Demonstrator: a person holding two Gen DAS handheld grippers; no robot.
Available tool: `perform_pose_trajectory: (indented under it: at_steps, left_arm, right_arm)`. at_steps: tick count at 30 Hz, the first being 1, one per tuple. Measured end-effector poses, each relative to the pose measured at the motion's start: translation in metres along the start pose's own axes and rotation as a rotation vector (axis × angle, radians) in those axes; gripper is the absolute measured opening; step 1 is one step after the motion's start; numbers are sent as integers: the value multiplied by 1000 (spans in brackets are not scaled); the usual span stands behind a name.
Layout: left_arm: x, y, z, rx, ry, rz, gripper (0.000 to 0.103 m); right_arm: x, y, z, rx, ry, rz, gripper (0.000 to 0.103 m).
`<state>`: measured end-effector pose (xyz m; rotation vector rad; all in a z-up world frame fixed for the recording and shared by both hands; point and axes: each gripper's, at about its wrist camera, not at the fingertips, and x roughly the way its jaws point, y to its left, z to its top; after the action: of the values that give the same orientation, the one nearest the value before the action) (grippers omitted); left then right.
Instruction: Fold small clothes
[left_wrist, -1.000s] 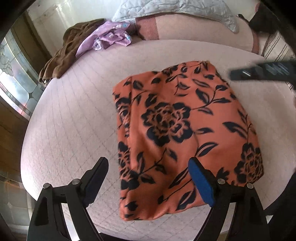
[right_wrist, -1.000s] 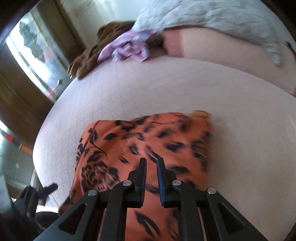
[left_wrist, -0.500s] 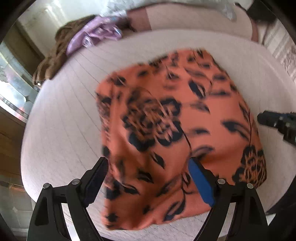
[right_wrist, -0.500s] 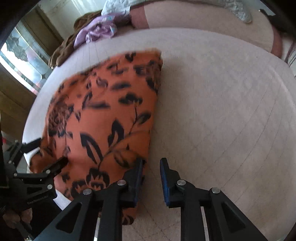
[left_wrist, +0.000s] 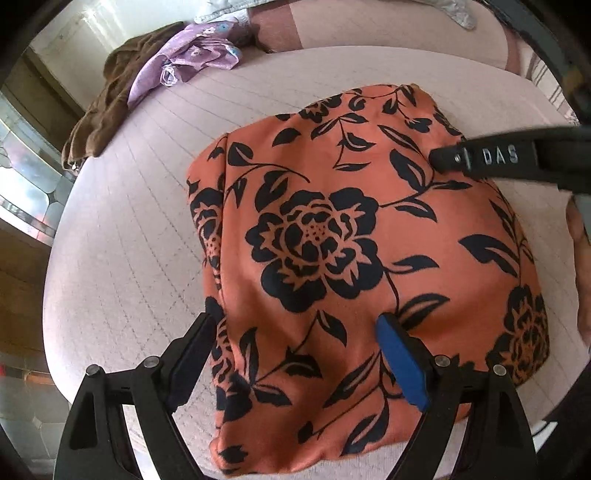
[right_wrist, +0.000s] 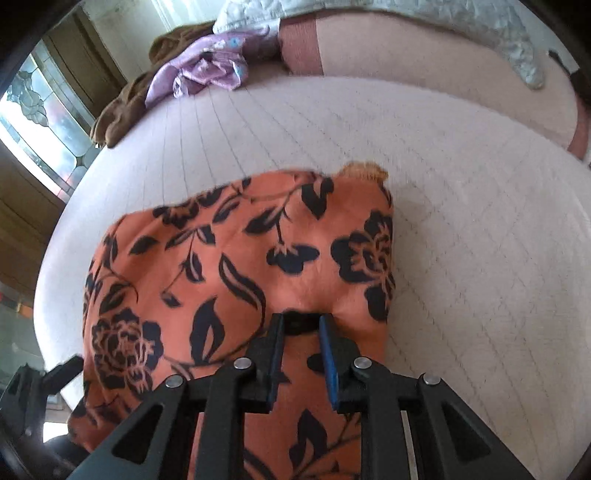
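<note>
Left wrist view shows the orange floral garment (left_wrist: 332, 240) lying folded into a rough rectangle on a pale quilted bed (left_wrist: 122, 258), with a brown garment (left_wrist: 103, 110) and a lilac garment (left_wrist: 184, 55) heaped well apart at the far edge. The cloth looks thin, light and limp; it drapes over itself in soft rounded folds with no stiffness, so I judge it will sag and slide if lifted from one point only. Its layered left edge shows several plies stacked, which may slip apart unless pinched together. The best hold, as I read it, is at two corners of one short edge, one gripper on each, taking all layers at once.

The left gripper (left_wrist: 295, 354) stands wide apart above the near end of the cloth, with fabric below and between its fingers but nothing clamped. The right gripper (right_wrist: 301, 350) has its jaws only narrowly parted, pointing down at the fabric near its right edge; the cloth puckers just ahead of the tips, yet the pads do not appear to press on it.

The long axis of the folded piece runs from the near edge of the bed away toward the far pillows in the left view, tilted slightly rightward; a frayed orange corner (right_wrist: 364, 171) marks its far end in the right wrist view
</note>
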<state>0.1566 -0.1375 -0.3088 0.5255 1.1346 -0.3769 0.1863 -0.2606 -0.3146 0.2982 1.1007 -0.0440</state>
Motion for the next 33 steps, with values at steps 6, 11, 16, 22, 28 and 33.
perform_pose_trajectory:
  at_steps: [6,11,16,22,28,33]
  left_arm:
    - [-19,31,-22,-30,-64,-17,88]
    - [-7,34,-38,-22,-42,3,88]
    - [8,24,-52,-18,4,18,88]
    - [-18,25,-35,-29,-59,-16,88]
    - [-11,19,-11,-21,-57,-12,88]
    - [12,-15,-12,44,-6,29,88]
  right_arm:
    - [-26,19,29,-49,-46,29,24]
    - [-20,59,51,-127,-25,126,24]
    - [34,80,45,-164,104,113,25]
    - [1,60,42,-132,26,118,24]
    - [-47,-4,15,-12,-48,62,24]
    - [-36,-29,-29,6,19,42,24]
